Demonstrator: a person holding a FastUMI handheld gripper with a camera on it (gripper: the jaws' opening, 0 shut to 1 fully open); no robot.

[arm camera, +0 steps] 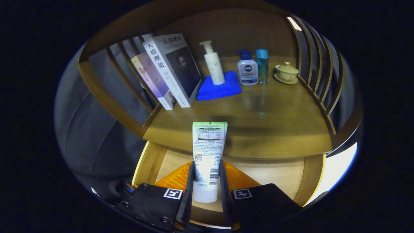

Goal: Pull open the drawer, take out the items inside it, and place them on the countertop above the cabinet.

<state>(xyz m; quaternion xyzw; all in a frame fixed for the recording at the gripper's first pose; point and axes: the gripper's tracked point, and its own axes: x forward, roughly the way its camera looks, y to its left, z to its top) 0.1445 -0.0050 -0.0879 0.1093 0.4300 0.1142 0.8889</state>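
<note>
Holding the tube (208,152) upright, the gripper (207,181) has both fingers pinched on its lower half, above the open drawer (304,174) and short of the tabletop (258,113). Soft tube, so it might slip or clip the edge going up

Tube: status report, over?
Gripper shut on tube, held upright. Drawer open below, orange item inside. Countertop ahead, nothing blocking.
</note>
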